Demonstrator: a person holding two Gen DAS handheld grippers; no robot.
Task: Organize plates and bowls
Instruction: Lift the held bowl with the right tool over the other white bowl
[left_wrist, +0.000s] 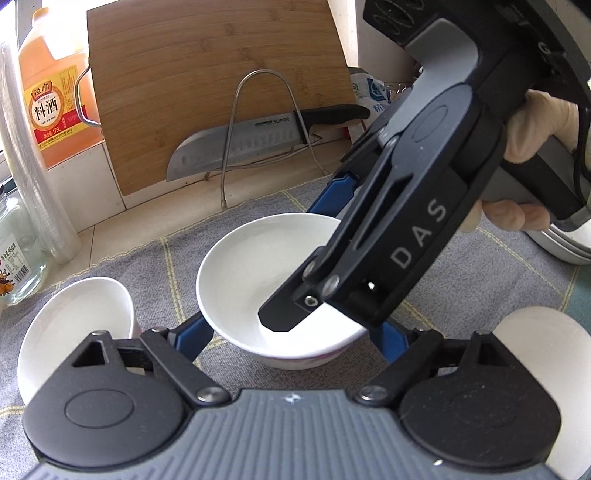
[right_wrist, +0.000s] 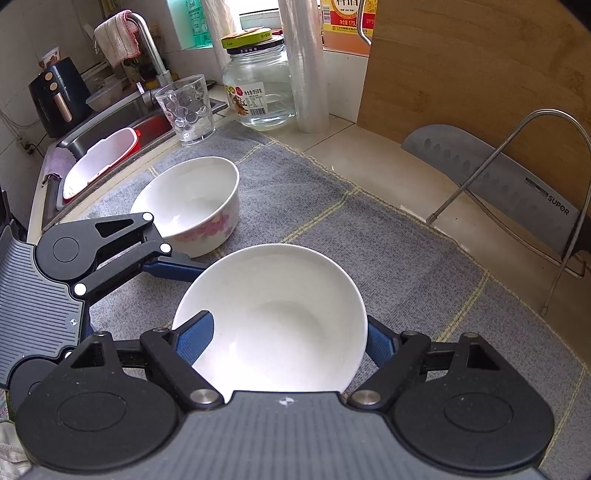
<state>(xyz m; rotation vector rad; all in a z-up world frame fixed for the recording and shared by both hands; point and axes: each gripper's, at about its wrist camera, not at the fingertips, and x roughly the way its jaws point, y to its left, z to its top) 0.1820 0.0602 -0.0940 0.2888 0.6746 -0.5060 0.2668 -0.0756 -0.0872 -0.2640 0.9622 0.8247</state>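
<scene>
A white bowl (left_wrist: 266, 273) with a pink pattern near its base sits on the grey cloth (left_wrist: 461, 288). My left gripper (left_wrist: 291, 332) is open, its blue fingers on either side of the bowl's near wall. My right gripper (left_wrist: 314, 288) reaches in from the right; one finger lies inside the bowl, the other outside its rim. In the right wrist view the same bowl (right_wrist: 273, 317) fills the gap of my right gripper (right_wrist: 284, 339), with one blue finger (right_wrist: 195, 336) inside and one outside. A second bowl with pink flowers (right_wrist: 192, 203) stands behind, also at the left in the left wrist view (left_wrist: 74, 325).
A chef's knife (left_wrist: 236, 147) on a wire rack leans against a bamboo cutting board (left_wrist: 207, 85). An oil bottle (left_wrist: 51, 99), a glass jar (right_wrist: 258, 85), a tumbler (right_wrist: 186, 109) and a sink (right_wrist: 110, 147) lie around the cloth. Stacked dishes (left_wrist: 561, 243) sit at right.
</scene>
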